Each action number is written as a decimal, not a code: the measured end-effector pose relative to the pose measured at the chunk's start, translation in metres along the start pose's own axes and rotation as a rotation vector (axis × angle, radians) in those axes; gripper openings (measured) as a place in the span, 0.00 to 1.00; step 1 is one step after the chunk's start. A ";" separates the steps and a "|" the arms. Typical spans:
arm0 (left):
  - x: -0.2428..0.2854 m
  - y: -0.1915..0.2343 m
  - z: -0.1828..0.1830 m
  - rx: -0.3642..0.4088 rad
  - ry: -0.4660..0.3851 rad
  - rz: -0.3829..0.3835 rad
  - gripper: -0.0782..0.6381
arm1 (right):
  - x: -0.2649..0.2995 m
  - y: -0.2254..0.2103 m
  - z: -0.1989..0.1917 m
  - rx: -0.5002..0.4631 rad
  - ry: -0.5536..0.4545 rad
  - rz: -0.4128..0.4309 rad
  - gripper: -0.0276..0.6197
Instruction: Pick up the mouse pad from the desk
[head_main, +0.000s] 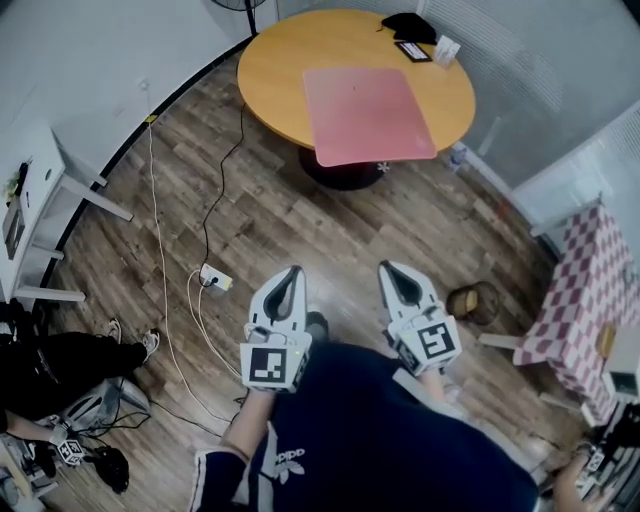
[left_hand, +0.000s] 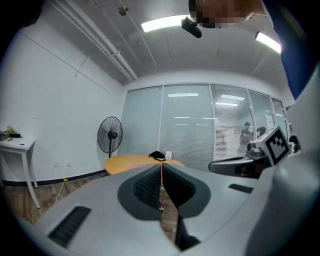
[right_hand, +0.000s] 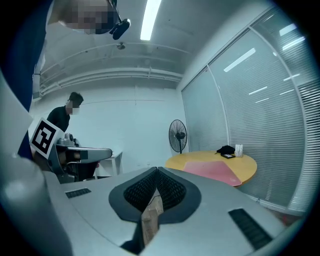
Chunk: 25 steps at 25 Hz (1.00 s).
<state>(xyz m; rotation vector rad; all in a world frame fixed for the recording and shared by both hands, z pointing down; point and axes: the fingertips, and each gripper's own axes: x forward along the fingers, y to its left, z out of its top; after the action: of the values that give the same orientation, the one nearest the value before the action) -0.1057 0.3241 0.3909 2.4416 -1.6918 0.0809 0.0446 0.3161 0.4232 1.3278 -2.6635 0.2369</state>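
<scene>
A pink mouse pad lies flat on the round wooden desk, its near edge hanging a little over the rim. In the right gripper view the mouse pad shows on the desk far ahead to the right. In the left gripper view only a thin strip of the desk shows. My left gripper and right gripper are held close to my body, well short of the desk, above the wooden floor. Both are shut with nothing between the jaws.
A black object, a phone and a small white box lie at the desk's far side. A power strip and cables trail over the floor at left. A wicker basket and a checkered table stand at right. A fan stands by the desk.
</scene>
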 end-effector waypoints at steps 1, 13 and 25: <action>0.007 0.010 0.004 -0.001 0.000 -0.001 0.12 | 0.010 -0.002 0.005 -0.004 -0.001 -0.004 0.05; 0.076 0.052 0.000 0.008 0.061 -0.036 0.12 | 0.070 -0.029 0.018 0.025 -0.013 -0.054 0.05; 0.167 0.069 0.012 0.009 0.080 0.024 0.12 | 0.136 -0.101 0.019 0.049 0.023 0.024 0.05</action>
<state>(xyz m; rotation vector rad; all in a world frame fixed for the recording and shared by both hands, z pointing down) -0.1120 0.1443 0.4103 2.3909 -1.6913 0.1870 0.0434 0.1461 0.4400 1.2992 -2.6726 0.3206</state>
